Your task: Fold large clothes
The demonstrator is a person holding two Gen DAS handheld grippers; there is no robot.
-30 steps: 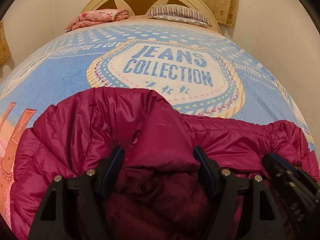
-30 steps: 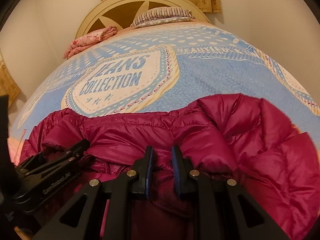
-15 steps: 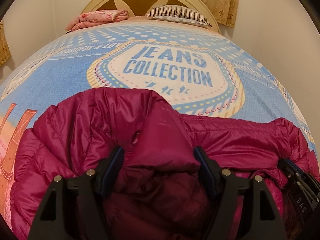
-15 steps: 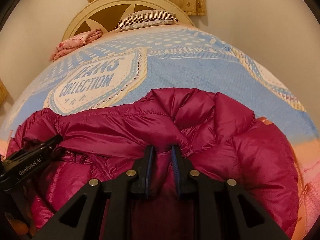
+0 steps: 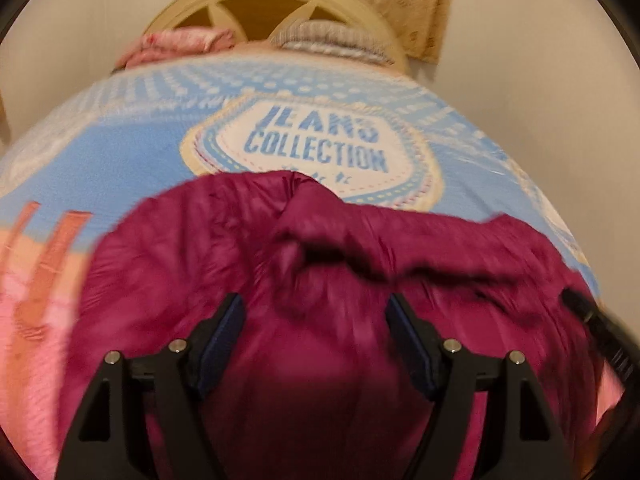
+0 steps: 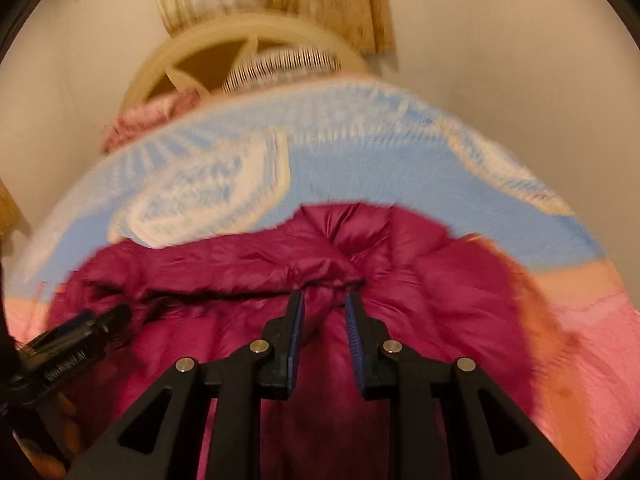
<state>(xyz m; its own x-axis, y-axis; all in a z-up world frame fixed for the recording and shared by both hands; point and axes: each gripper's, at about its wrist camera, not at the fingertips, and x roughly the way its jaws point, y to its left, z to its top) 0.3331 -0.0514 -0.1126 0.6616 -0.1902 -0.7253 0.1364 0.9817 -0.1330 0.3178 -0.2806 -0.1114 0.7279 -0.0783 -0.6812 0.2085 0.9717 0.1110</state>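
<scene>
The right gripper (image 6: 323, 304) has its fingers (image 6: 295, 320) pinched on a bunched fold of the jacket (image 6: 240, 264). The left gripper (image 5: 316, 312) clasps a thick wad of the same jacket between wide-set fingers (image 5: 226, 332). The jacket lies heaped at the near end of the bed (image 5: 120, 160), whose cover reads "JEANS COLLECTION" (image 5: 316, 148). The left gripper's side bears blurred white lettering.

Left gripper (image 5: 316, 312) pitched downward, jaws spread wide around a thick bunch of jacket (image 5: 320, 380) pressing against both pads; right gripper (image 6: 323, 304) angled down likewise, jaws narrow and pinching a fold of the same cloth.
</scene>
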